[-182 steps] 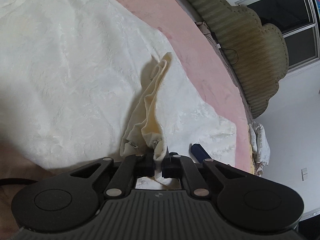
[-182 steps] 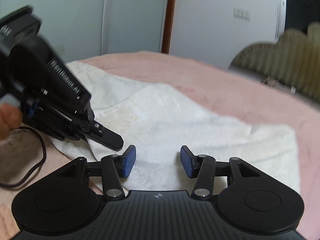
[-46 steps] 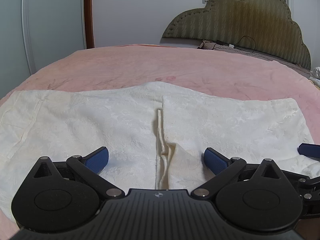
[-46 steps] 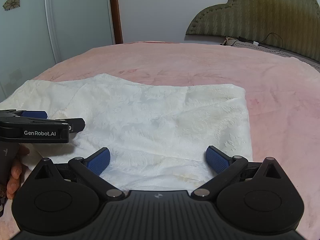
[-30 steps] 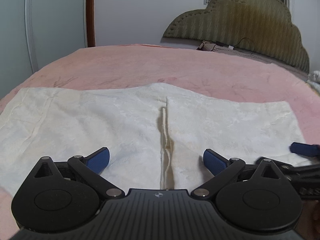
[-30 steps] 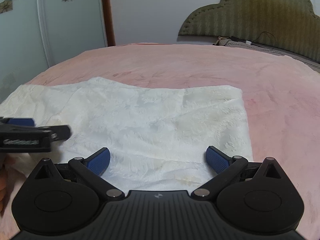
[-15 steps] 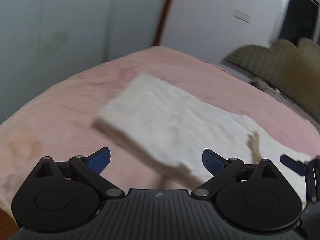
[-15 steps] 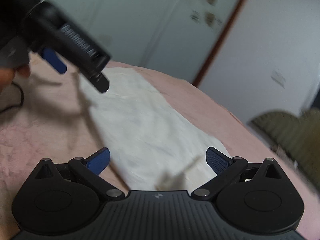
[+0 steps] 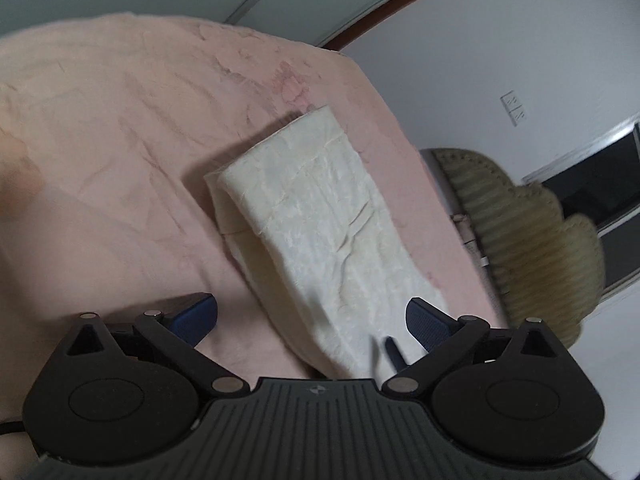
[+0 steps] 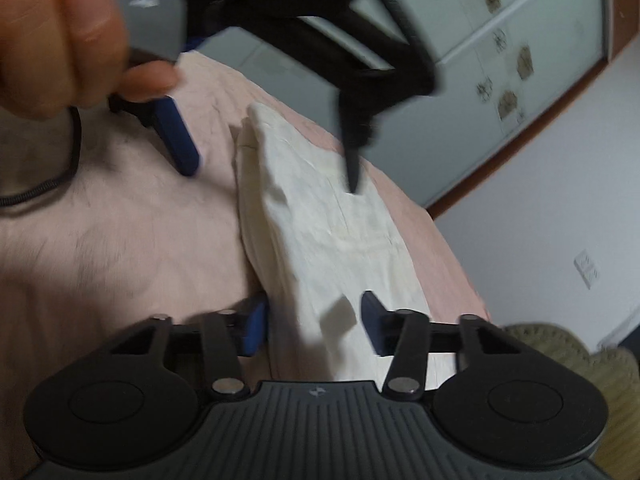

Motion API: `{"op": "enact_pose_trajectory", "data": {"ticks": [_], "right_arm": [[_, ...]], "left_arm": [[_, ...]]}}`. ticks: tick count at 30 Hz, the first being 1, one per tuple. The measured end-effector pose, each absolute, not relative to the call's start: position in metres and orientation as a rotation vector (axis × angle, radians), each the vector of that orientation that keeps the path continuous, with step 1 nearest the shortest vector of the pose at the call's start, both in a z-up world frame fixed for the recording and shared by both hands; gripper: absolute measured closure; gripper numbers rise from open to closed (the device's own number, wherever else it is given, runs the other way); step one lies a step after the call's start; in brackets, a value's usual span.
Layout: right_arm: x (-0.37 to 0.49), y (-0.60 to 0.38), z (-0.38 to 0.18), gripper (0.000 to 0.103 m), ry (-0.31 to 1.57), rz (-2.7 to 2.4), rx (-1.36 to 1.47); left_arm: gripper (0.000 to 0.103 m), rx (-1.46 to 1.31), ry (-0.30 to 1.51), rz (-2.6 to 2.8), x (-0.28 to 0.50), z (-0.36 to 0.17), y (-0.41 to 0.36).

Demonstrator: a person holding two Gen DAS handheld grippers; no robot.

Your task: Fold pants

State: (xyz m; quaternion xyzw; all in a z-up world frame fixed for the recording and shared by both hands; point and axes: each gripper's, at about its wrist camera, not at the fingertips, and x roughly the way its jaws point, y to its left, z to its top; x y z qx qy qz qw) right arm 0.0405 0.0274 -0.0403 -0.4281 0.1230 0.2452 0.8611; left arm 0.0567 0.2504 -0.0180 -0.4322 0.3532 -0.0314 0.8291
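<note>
The cream-white pants (image 9: 320,216) lie on the pink bedspread (image 9: 120,128) as a long narrow strip, one half laid over the other. My left gripper (image 9: 311,318) is wide open with the near end of the strip between its blue pads, not gripping. In the right wrist view the pants (image 10: 320,216) run away from my right gripper (image 10: 314,324), whose jaws stand partly open on either side of the near end of the cloth. The left gripper (image 10: 272,148) shows above the strip there, open, in a person's hand (image 10: 60,36).
A padded olive headboard (image 9: 532,236) stands at the right of the bed. White wall with a socket (image 9: 514,107) and glass wardrobe doors (image 10: 500,32) lie behind. A black cable (image 10: 44,184) trails on the bedspread at the left.
Both views have swung sharply. The pants, spread wide a second ago, now lie as a narrow doubled strip. My right gripper's jaws have narrowed around the cloth's near end.
</note>
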Motion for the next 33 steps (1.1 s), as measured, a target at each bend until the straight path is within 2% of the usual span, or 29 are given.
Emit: {"op": "enact_pose_trajectory", "data": {"ticks": [4,9,11,12,13,14,15,16,17,19,22,23,26,29,33], "right_arm": [[0.056,0.022,-0.025,0.063,0.255,0.497,-0.761],[0.079,-0.008,0.005,0.062,0.347,0.564,-0.478],[0.086,-0.025,0.016,0.061,0.466,0.755,-0.366],[0.087,-0.035,0.022,0.061,0.491,0.853,-0.293],[0.088,-0.044,0.029,0.061,0.480,0.911,-0.225],[0.091,-0.051,0.035,0.061,0.475,0.927,-0.177],[0.100,-0.056,0.040,0.061,0.489,0.898,-0.145],[0.109,-0.058,0.042,0.061,0.504,0.846,-0.132],[0.118,-0.060,0.040,0.061,0.517,0.779,-0.141],[0.136,-0.058,0.026,0.061,0.580,0.649,-0.188],[0.163,-0.056,-0.009,0.060,0.741,0.612,-0.228],[0.163,-0.059,-0.011,0.059,0.715,0.624,-0.217],[0.161,-0.071,-0.003,0.059,0.703,0.625,-0.178],[0.159,-0.091,0.012,0.057,0.619,0.602,-0.174],[0.165,-0.105,0.032,0.054,0.510,0.599,-0.201]], "left_arm": [[0.002,-1.038,0.727,-0.098,0.072,-0.027,0.257],[0.003,-1.119,0.693,-0.111,0.103,-0.032,0.258],[0.010,-1.137,0.697,-0.115,0.114,-0.033,0.260],[0.016,-1.150,0.712,-0.105,0.119,-0.036,0.262],[0.027,-1.156,0.717,-0.104,0.122,-0.037,0.263],[0.032,-1.149,0.729,-0.097,0.124,-0.039,0.263],[0.040,-1.142,0.737,-0.084,0.125,-0.040,0.263],[0.050,-1.132,0.741,-0.071,0.126,-0.042,0.263],[0.054,-1.115,0.741,-0.061,0.126,-0.043,0.262],[0.071,-1.067,0.737,-0.042,0.126,-0.043,0.260],[0.086,-0.947,0.734,-0.006,0.127,-0.037,0.251],[0.090,-0.893,0.721,0.005,0.125,-0.033,0.246],[0.093,-0.661,0.659,0.027,0.116,-0.007,0.219],[0.094,-0.399,0.554,0.016,0.100,0.031,0.175],[0.094,-0.186,0.418,-0.079,0.080,0.068,0.115]]}}
